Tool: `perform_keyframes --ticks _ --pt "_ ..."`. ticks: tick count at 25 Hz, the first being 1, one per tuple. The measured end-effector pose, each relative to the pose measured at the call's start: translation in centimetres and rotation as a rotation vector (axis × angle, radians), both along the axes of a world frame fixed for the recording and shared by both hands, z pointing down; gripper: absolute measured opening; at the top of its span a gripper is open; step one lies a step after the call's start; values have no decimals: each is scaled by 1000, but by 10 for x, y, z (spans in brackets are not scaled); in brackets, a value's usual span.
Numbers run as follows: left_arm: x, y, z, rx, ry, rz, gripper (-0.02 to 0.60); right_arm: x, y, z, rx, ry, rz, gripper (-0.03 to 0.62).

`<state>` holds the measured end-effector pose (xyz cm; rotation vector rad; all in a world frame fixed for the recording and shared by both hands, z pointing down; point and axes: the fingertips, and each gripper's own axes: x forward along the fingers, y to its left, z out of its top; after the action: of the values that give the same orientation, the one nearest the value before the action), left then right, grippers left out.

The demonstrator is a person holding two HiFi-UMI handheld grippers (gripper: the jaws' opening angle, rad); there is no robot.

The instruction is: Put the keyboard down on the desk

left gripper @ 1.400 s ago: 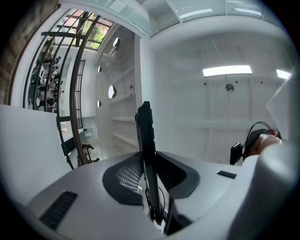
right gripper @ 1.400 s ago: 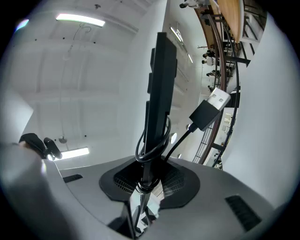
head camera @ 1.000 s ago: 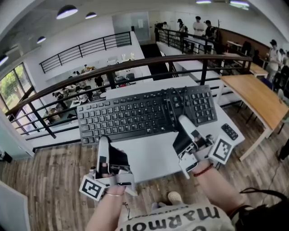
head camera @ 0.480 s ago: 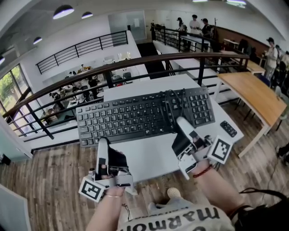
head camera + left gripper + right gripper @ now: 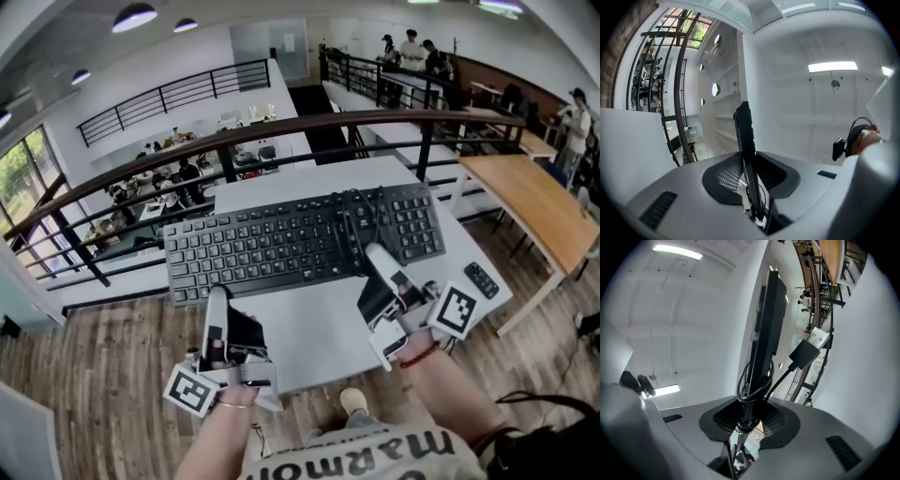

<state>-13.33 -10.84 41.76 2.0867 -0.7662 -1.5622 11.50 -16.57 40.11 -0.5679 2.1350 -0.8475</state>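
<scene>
White table (image 5: 309, 337) lies beneath; left hand-held gripper (image 5: 217, 294) and right hand-held gripper (image 5: 376, 254) pinch the keyboard (image 5: 281, 239) by its near edge; such shallow grips could slip.

A dark railing (image 5: 375, 115) crossed at twelve o'clock, a wooden table (image 5: 530, 202) stood at three, and a black remote (image 5: 482, 279) lay at four.

On your shirt (image 5: 375, 457), at the bottom edge of the head view, you can read big dark letters that look like "marmo" (the cloth is folded and the picture border cuts the word, so the rest I cannot tell). The keys of the keyboard (image 5: 300, 239) carry white legends, but they are too small to read. The left marker cube (image 5: 192, 392) and the right marker cube (image 5: 457, 311) show only black-and-white square patterns, not letters.
</scene>
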Motion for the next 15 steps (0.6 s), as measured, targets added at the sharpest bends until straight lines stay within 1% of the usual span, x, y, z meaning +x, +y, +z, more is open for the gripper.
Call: perform_keyframes --ticks 5,10,15 --pt "0 -1 -2 -5 -8 -16 83 -1 -4 -2 0 19 -16 118" --pt "4 3 -6 -36 -14 -31 84 0 -5 -6 -23 36 -30 118" --pt "3 2 -5 -54 3 -64 84 -3 -12 -9 -27 52 -69 118"
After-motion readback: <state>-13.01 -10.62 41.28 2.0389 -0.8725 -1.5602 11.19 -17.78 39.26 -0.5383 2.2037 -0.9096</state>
